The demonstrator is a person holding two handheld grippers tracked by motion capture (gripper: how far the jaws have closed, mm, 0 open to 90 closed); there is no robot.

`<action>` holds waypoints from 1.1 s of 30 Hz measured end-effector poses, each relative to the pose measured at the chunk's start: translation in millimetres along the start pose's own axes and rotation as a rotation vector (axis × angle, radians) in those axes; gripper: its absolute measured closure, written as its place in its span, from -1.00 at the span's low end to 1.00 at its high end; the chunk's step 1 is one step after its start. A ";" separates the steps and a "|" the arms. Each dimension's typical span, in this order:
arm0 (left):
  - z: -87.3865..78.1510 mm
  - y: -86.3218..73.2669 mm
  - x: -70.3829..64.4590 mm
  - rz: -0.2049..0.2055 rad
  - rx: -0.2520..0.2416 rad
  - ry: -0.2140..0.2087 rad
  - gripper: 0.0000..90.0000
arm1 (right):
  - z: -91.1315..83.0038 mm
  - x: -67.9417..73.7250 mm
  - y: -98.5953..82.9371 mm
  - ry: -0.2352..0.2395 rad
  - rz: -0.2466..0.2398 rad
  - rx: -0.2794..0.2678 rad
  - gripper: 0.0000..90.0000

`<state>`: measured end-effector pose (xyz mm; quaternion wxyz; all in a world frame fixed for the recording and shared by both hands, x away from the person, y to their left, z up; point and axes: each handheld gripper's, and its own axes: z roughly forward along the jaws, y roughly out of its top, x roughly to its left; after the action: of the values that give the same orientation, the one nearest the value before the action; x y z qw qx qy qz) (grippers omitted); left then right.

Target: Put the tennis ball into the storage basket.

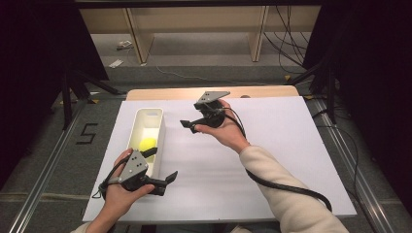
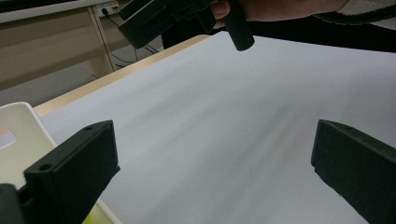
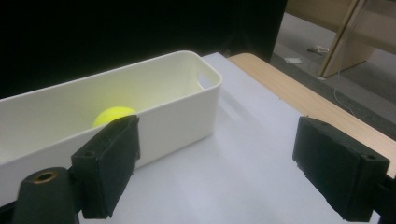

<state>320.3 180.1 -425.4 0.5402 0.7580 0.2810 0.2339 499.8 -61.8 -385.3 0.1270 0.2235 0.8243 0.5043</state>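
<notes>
A small yellow ball lies inside a long white bin with rounded corners and a handle slot in its far end wall; the ball is bright, smooth-looking and round, sitting on the bin's floor toward the near half, and in the right gripper view it peeks over the bin's near wall. The bin stands on the left part of the white worktop, running front to back. The left gripper is held just beside the bin's near right corner, its jaws spread wide with nothing between them. The right gripper hangs above the worktop just right of the bin's far half, jaws likewise wide apart and empty. Right of the bin the white sheet lies bare out to its edges, with a wooden strip along the far edge.
</notes>
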 end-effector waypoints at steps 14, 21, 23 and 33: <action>0.5 0.0 -0.1 0.000 0.000 0.001 -1.00 | -23.6 -14.6 -14.5 -0.045 0.030 -0.011 -0.65; 0.2 0.1 0.1 -0.001 -0.001 0.003 -1.00 | -35.0 -22.7 -19.0 -0.065 0.039 -0.019 -0.66; 0.1 0.2 0.0 -0.001 -0.001 0.003 -1.00 | -38.8 -25.2 -21.3 -0.072 0.045 -0.024 -0.66; 0.8 0.1 -0.2 -0.001 0.000 0.001 -1.00 | -59.0 -39.1 -33.6 -0.111 0.075 -0.026 -0.66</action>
<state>320.7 179.3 -425.6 0.5403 0.7575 0.2817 0.2342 500.0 -140.1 -388.7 0.1565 0.2801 0.8004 0.5064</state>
